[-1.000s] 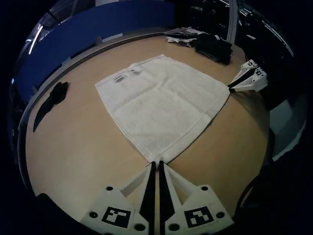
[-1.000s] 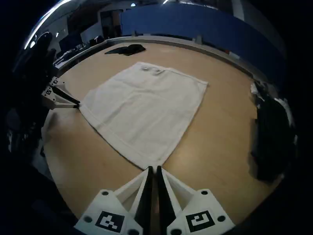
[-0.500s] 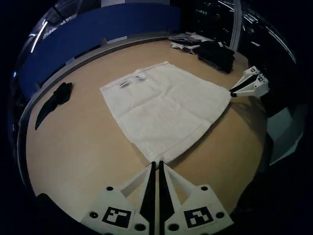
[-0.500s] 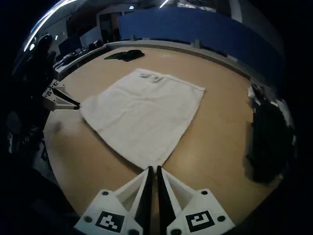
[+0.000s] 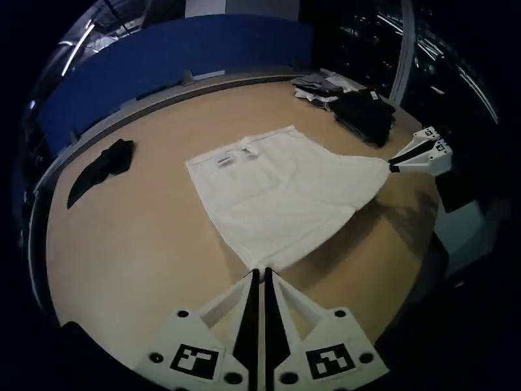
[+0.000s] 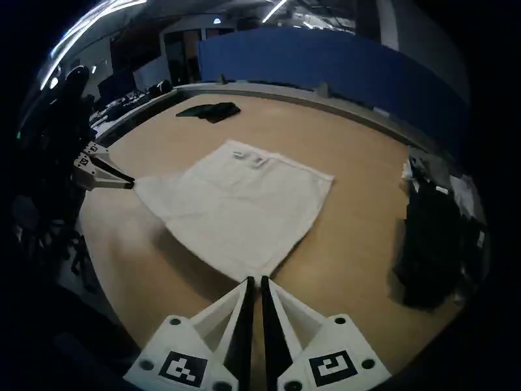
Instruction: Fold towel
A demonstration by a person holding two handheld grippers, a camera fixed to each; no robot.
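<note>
White towel (image 5: 280,195) looks soft, light, limp, far half flat on worktop (image 5: 130,228), near edge sagging between left tongs (image 5: 262,272) and right tongs (image 6: 255,279), each pinching a near corner, likely the best hold for folding.

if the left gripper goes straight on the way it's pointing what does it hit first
The left gripper is shut on the near corner of the white towel, so it would push into that same towel first, probably bunching it over the table. Depth beyond that is unclear.

White towel (image 5: 286,192), near corners lifted off tan table, far edge flat, small labels there
</note>
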